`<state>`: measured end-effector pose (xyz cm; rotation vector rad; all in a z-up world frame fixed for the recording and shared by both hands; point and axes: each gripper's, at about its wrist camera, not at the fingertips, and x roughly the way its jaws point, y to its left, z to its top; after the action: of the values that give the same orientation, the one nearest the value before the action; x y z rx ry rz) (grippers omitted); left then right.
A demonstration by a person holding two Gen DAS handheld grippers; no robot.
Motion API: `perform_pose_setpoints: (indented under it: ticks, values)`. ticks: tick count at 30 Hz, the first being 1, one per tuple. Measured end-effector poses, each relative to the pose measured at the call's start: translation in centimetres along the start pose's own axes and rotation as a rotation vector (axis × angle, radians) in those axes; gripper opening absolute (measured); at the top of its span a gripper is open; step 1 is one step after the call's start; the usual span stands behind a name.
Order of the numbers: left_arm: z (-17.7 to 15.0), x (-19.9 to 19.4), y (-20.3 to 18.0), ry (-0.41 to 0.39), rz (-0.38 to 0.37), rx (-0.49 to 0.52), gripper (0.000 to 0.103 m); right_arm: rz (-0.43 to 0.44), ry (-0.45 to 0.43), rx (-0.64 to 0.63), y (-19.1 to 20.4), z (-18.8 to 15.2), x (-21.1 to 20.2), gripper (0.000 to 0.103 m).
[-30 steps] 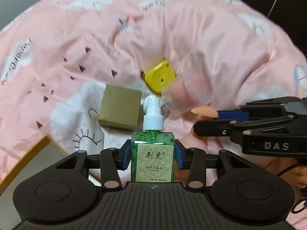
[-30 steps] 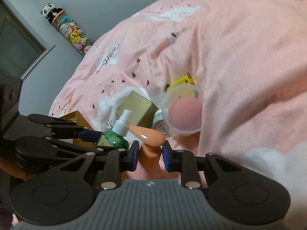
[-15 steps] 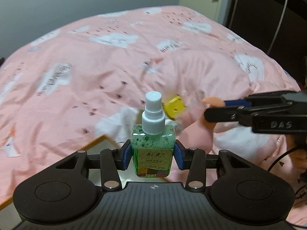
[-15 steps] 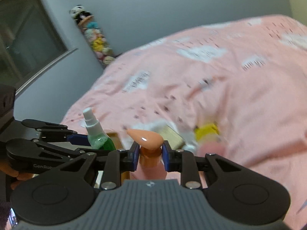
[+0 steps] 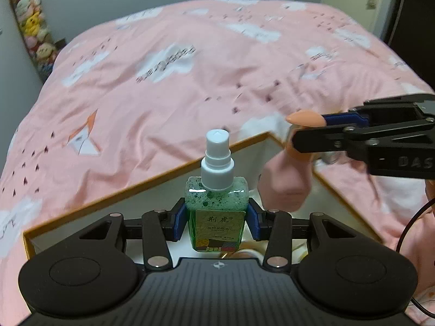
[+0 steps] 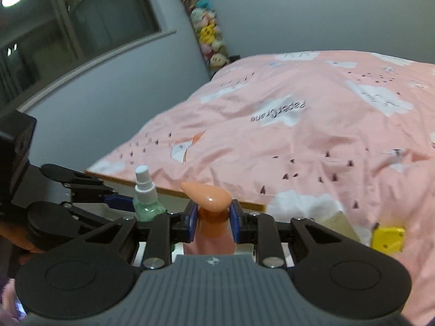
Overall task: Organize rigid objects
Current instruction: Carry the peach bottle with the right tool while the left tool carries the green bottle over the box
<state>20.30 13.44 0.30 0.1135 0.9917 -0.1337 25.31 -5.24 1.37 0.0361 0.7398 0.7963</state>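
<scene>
Green spray bottle (image 5: 217,212) (upright) clamped between left gripper (image 5: 217,218) pads

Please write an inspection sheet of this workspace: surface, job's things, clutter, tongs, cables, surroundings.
Surface: pink bedcover with white cloud prints, wrinkled.
Job's things: green spray bottle, upright; pink pump bottle; open box with tan rim under both; yellow cube and tan box on the cover.
Clutter: nothing seen.
Tongs: left tongs shut on the spray bottle; right tongs shut on the pump bottle's neck.
Cables: black cable beside the right tongs.
Surroundings: column of plush toys, grey wall, window.
</scene>
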Motion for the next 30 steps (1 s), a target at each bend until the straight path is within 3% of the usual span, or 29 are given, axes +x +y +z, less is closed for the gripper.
perform_pose_setpoints:
  ticks: [6,13,22,27,30]
  values:
    - [-0.5,1.7,1.5,0.050,0.033,-0.034,0.051,-0.010,0.080,-0.068,1.1,0.3,5.5,0.024]
    - [-0.9,3.1,2.4,0.093,0.041,-0.051,0.051,0.019,0.134,-0.068,1.6,-0.1,8.7,0.024]
    - [-0.8,4.3,2.3,0.125,0.032,-0.067,0.051,-0.026,0.153,-0.254,2.2,-0.7,9.0,0.024]
    - [-0.8,4.9,2.1,0.140,0.031,-0.072,0.051,-0.001,0.176,-0.215,0.7,-1.0,9.1,0.024]
    - [-0.7,5.1,2.2,0.148,0.030,-0.083,0.051,-0.005,0.180,-0.270,1.4,-1.2,9.5,0.023]
